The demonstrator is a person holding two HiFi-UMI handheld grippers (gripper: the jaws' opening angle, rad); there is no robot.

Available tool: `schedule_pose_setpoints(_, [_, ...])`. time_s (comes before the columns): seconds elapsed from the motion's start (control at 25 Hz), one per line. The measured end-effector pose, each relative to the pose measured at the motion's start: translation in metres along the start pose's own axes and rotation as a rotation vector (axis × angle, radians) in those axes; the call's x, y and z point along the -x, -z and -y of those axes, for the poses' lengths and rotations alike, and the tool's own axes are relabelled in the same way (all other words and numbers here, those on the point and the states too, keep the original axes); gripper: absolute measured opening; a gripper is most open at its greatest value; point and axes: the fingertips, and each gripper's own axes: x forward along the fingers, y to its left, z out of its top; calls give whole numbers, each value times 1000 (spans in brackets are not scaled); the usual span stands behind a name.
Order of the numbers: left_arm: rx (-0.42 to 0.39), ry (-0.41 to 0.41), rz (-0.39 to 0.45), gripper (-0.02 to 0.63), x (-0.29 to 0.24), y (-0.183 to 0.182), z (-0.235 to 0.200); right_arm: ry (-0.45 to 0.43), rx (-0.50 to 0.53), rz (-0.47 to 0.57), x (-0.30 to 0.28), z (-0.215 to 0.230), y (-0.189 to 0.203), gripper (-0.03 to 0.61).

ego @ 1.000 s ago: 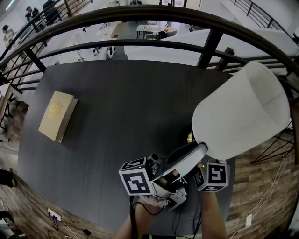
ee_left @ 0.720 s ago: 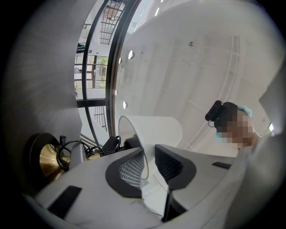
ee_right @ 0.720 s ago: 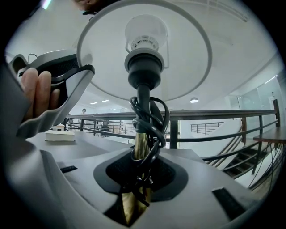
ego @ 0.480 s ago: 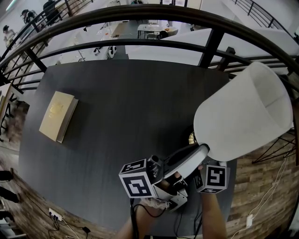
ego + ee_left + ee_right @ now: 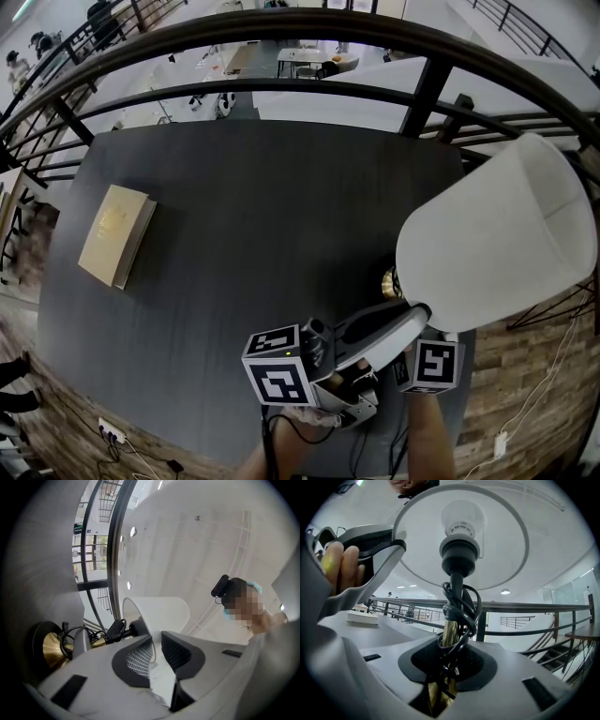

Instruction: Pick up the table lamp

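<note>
between right gripper jaws: cord-wrapped lamp stem, hidden overhead.

No readable text, number or brand anywhere. Only black-and-white square markers on the cube of the left gripper and the cube of the right gripper: patterns, not letters. On the tan book lying on the desk, a faint gold emblem, too small to read.

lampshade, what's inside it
Inside the lampshade: a white bulb on a black socket, above a cord-wrapped brass stem. The right tongs cover the stem's lower end.
</note>
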Motion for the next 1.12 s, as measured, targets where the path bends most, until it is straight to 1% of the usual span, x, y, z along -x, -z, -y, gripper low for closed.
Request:
schedule_pose_setpoints(0.16, [-4, 20, -9, 92, 1, 0, 2, 2, 23, 8, -1, -1, -3, 117])
schedule_pose_setpoints(0.4, [2, 18, 3, 92, 0, -6, 2, -7, 12, 19, -5, -2, -7, 117])
schedule_pose_setpoints(0.6, [-1, 24, 6, 92, -2, -8, 10, -9, 30, 6, -3, -3, -14, 117])
schedule_pose_setpoints(0.88, [-13, 43, 14, 92, -8, -16, 32, -17, 53, 25, 1, -4, -39, 117])
schedule_pose_setpoints(1.04, [-25, 51, 11, 91, -12, -20, 50, -12, 44, 44, 7, -6, -58, 117])
schedule_pose_setpoints(1.12, [-32, 55, 11, 91, -15, -21, 60, -6, 24, 71, 11, -5, -69, 117])
